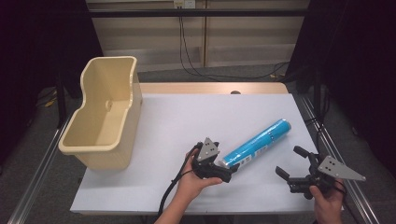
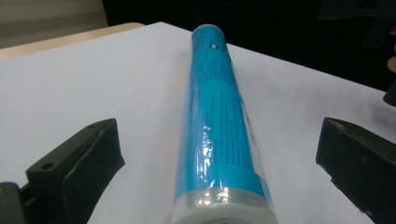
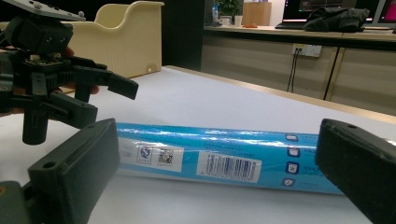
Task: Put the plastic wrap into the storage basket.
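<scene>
two grippers [image 1: 229,170] [image 1: 292,163], one blue tube [image 1: 258,143], one bin [image 1: 103,112]

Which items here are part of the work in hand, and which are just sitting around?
In the job: blue tube, lying between the open jaws of the left gripper; right gripper, open nearby.
Lying about: beige bin, standing at the white table edge, untouched.

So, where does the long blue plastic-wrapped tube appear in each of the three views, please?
High view: the long blue plastic-wrapped tube lies diagonally right of centre, its near end at the left tool.
Left gripper view: the tube runs up the middle, between the open jaws.
Right gripper view: the tube lies sideways across the lower middle.
Shared landmark: the white table sheet; the cream plastic bin shows in the high and right gripper views.
</scene>
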Demonstrator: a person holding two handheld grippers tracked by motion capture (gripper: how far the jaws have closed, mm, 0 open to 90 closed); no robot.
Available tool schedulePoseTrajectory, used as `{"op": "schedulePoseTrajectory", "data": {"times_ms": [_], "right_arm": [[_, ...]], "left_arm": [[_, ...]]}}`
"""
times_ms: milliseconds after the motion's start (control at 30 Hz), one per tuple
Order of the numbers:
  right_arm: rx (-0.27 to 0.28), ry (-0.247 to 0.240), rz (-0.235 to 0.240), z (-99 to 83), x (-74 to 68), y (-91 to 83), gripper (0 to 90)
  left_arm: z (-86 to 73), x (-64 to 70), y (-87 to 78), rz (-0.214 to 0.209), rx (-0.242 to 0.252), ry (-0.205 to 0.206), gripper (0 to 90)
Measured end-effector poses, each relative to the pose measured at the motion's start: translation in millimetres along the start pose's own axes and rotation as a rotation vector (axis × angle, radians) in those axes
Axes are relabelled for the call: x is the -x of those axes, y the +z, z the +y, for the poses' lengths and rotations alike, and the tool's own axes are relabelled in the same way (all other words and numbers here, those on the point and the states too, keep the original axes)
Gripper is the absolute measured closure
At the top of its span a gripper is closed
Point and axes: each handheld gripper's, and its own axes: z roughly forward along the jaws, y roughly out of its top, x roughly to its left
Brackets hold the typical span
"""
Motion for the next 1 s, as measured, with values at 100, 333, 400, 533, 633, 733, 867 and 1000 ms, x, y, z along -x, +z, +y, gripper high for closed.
{"op": "schedulePoseTrajectory", "data": {"times_ms": [100,333,400,533,633,733,867,1000], "right_arm": [[0.003,0.0,0.0,0.3,0.1,-0.2,0.0],[0.007,-0.004,-0.002,0.5,0.5,-0.6,0.0],[0.008,-0.004,0.0,0.6,0.4,-0.4,0.0],[0.006,-0.005,0.0,0.5,0.4,-0.2,0.0],[0.005,-0.009,-0.001,0.7,0.1,-0.1,0.0],[0.002,-0.013,0.001,0.6,-0.2,0.3,0.0],[0.001,-0.013,0.0,0.7,-0.6,0.4,0.0],[0.002,-0.014,0.0,0.8,-0.4,0.3,0.0]], "left_arm": [[-0.4,2.2,4.9,-0.002,-0.02,0.003,0.0],[-3.4,3.1,13.4,0.022,-0.097,0.02,0.0],[-4.5,3.1,15.4,0.02,-0.125,0.026,0.9],[-6.7,3.1,18.3,0.012,-0.17,0.028,4.2],[-9.7,4.0,21.8,0.026,-0.209,0.042,5.2],[-10.2,3.6,23.2,0.037,-0.224,0.056,6.2],[-11.1,1.6,24.7,0.041,-0.237,0.054,7.3],[-12.1,1.6,26.2,0.046,-0.249,0.056,10.8]]}}
